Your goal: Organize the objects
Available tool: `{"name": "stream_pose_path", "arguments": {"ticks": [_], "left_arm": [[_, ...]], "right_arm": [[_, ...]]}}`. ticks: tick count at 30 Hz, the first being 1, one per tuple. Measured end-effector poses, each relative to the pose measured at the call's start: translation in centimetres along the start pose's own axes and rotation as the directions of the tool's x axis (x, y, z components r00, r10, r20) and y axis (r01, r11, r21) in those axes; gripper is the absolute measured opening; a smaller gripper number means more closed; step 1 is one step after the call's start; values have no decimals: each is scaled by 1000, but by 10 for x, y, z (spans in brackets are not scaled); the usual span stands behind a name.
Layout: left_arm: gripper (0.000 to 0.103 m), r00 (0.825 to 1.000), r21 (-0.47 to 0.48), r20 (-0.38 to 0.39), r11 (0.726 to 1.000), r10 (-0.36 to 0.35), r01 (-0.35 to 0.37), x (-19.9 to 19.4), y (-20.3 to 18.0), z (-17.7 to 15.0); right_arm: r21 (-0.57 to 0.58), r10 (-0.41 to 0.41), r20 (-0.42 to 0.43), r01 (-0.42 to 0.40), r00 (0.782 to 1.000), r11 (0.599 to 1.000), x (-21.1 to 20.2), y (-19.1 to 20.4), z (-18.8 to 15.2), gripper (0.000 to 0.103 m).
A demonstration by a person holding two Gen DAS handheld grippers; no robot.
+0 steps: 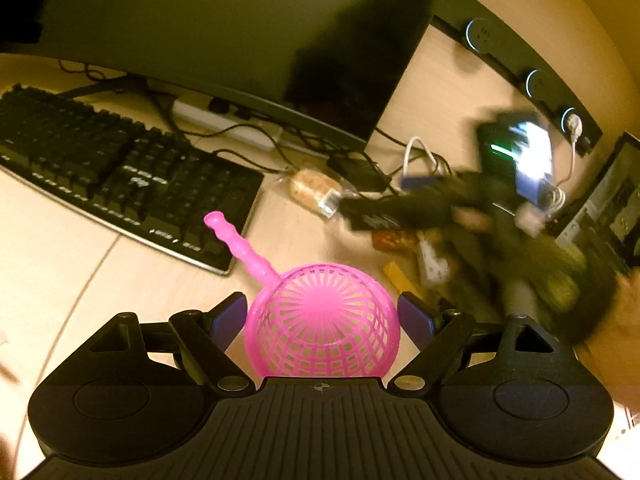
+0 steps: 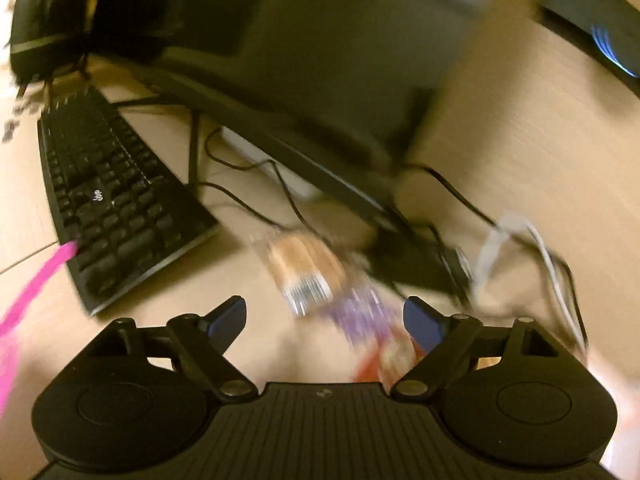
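A pink plastic strainer basket [image 1: 322, 320] with a long handle sits between the fingers of my left gripper [image 1: 322, 316]; the jaws stand wide and beside its bowl, and I cannot tell if they touch it. Its handle also shows in the right wrist view [image 2: 36, 280]. My right gripper [image 2: 325, 322] is open and empty above the desk, over blurred snack packets: a clear-wrapped biscuit pack [image 2: 306, 270], a purple packet [image 2: 362, 314] and a red one [image 2: 386, 356]. In the left wrist view the right gripper [image 1: 420, 204] is a dark blur over those snacks [image 1: 314, 190].
A black keyboard [image 1: 120, 176] lies at the left, in front of a monitor [image 1: 224, 24]. A white power strip [image 1: 224, 122] and cables [image 1: 424, 156] lie behind. A black mouse [image 2: 44, 16] sits at far left. A yellow packet [image 1: 398, 274] lies on the wooden desk [image 1: 60, 264].
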State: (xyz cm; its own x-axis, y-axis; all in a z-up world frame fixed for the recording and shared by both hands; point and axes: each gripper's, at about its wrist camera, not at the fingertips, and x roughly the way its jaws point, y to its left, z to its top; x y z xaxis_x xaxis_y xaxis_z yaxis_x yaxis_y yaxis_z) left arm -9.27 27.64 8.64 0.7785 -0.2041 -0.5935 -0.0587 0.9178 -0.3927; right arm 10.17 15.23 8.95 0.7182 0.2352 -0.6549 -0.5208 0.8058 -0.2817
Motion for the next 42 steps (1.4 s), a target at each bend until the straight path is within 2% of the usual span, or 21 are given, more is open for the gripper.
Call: {"name": "stream_pose_path", "arguments": {"ticks": [4, 8, 9, 10, 11, 15, 17, 19, 21, 25, 28, 32, 36, 40, 42], "left_arm": [[87, 999, 9, 6, 999, 42, -42, -20, 1, -5], [87, 996, 3, 10, 996, 85, -85, -33, 5, -7], [87, 996, -3, 9, 996, 90, -90, -35, 6, -8], [87, 996, -10, 7, 996, 90, -90, -36, 7, -8], [87, 996, -18, 4, 996, 88, -87, -36, 8, -9], [87, 999, -30, -16, 998, 48, -49, -24, 2, -9], [87, 999, -16, -31, 1000, 15, -15, -15, -8, -10], [87, 998, 5, -52, 1000, -20, 21, -5, -21, -12], [87, 996, 39, -66, 998, -54, 57, 3, -37, -15], [87, 992, 129, -61, 985, -106, 113, 11, -70, -17], [87, 984, 182, -59, 967, -169, 177, 15, -96, -18], [87, 970, 243, -96, 940, -222, 239, 26, -135, -23], [87, 960, 307, -135, 911, -245, 276, 36, -179, -33], [87, 955, 400, -161, 867, -251, 296, 50, -223, -38], [87, 951, 432, -162, 848, -263, 308, 55, -243, -38]], "right_arm": [[-126, -41, -39, 36, 998, 991, 58, 18, 24, 86], [-110, -58, -101, 47, 993, 993, 96, 16, 32, 84], [-90, -56, -110, 46, 992, 995, 99, 13, 33, 79], [-70, -51, -126, 43, 991, 997, 101, 9, 34, 59], [-48, -52, -151, 45, 987, 998, 101, 6, 35, 55], [10, -85, -219, 89, 972, 996, 90, -13, 26, 54], [7, -127, -243, 133, 962, 991, 76, -22, 17, 54], [33, -133, -248, 145, 959, 989, 58, -34, 7, 54], [104, -112, -232, 139, 966, 985, 29, -52, -3, 53], [233, -87, -128, 115, 988, 966, -61, -84, -27, 53], [269, -120, -73, 136, 990, 954, -128, -102, -58, 53], [329, -180, -83, 198, 980, 923, -190, -125, -113, 53], [383, -221, -142, 259, 965, 887, -227, -144, -170, 53], [420, -248, -166, 296, 954, 858, -248, -141, -221, 54], [477, -226, -171, 281, 959, 833, -253, -143, -242, 54]]}}
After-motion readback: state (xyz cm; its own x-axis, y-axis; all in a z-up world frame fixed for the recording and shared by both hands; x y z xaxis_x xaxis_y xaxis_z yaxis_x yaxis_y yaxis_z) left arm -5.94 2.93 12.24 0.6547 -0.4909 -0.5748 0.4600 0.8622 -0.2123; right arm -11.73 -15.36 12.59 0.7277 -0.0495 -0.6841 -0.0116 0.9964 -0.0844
